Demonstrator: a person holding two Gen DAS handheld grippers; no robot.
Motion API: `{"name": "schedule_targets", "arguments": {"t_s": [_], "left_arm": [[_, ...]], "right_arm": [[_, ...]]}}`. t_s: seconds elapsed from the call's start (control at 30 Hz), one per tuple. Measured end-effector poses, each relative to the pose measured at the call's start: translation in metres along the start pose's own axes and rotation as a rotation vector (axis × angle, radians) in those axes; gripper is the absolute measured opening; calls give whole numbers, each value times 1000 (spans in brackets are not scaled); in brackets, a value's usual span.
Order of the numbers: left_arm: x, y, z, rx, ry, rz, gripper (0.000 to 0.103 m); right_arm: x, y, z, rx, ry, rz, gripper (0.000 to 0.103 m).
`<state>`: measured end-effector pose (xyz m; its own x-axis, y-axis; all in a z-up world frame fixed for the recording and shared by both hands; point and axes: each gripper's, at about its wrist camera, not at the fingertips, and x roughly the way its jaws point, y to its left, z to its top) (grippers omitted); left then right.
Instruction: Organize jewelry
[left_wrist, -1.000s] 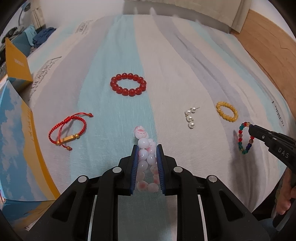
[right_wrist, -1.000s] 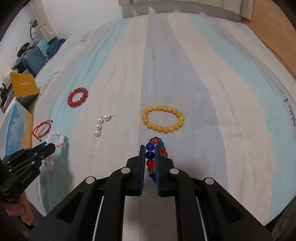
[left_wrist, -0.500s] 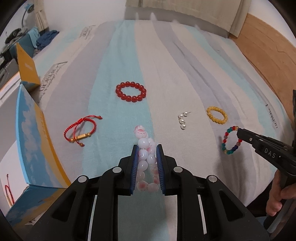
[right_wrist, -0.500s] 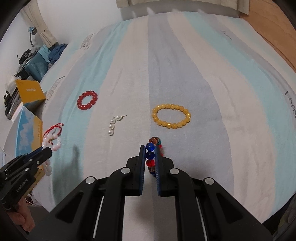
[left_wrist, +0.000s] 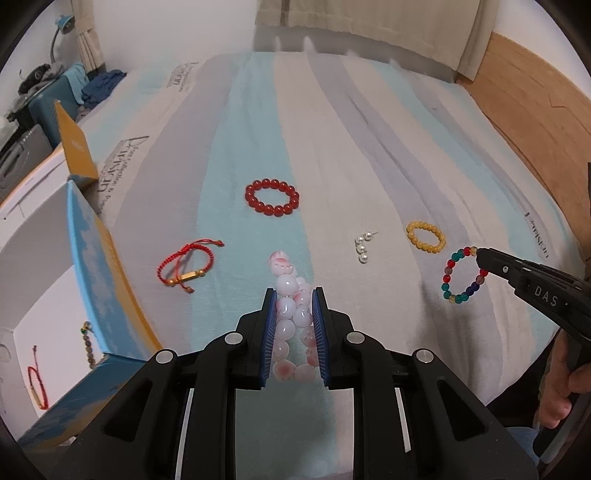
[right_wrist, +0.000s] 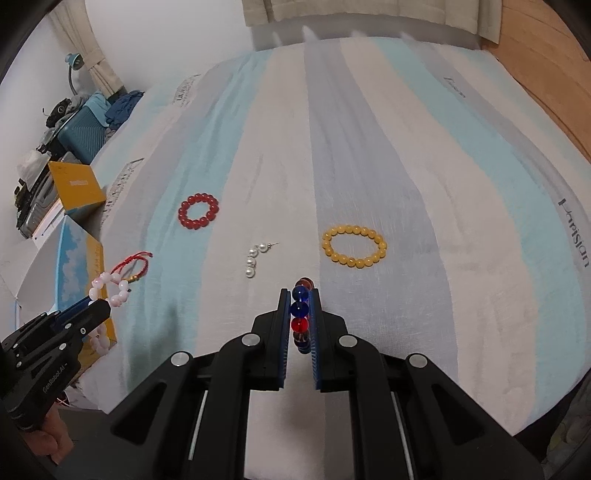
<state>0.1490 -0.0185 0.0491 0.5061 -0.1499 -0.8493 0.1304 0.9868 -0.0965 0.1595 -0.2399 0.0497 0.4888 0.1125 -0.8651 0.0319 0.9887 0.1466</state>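
Pinching: left claw (left_wrist: 293, 308) glossy pink beads (left_wrist: 286, 291); right claw (right_wrist: 300, 308) glassy multicolour bead ring (right_wrist: 300, 314).

Both claws have risen, lifting pink bracelet (left_wrist: 291, 317) and multicolored bracelet (right_wrist: 301, 314) off the bed (right_wrist: 369, 147)

A home bedroom is shown: a striped bedsheet (right_wrist: 369, 155) is spread ahead of the grippers, with a curtain (right_wrist: 99, 70), desk lamp (right_wrist: 74, 61) and suitcase (right_wrist: 83, 134) seen far left.

Black hand-held gripper (left_wrist: 294, 306), blue ribbed pads (left_wrist: 268, 332), silver screws, white "DAS" lettering.
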Motion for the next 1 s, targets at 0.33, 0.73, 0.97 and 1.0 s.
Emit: {"name": "schedule_targets", "arguments": {"t_s": [0.33,0.73,0.97,1.0], "left_arm": [[-32,17,3,-10,-23,20,19],[-68,53,-1,-44,-64,45,19],[-86,69,-3,-61,-85,53,19],[-89,72,-4,-65,-88,56,19]], "right_arm": [[-24,24,5,-33,-19,-4,9],[-41,71,12,-92,-39,1,9],[-56,100,19,-127,-66,9,9],[-59,104,19,-131,-68,11,9]]}}
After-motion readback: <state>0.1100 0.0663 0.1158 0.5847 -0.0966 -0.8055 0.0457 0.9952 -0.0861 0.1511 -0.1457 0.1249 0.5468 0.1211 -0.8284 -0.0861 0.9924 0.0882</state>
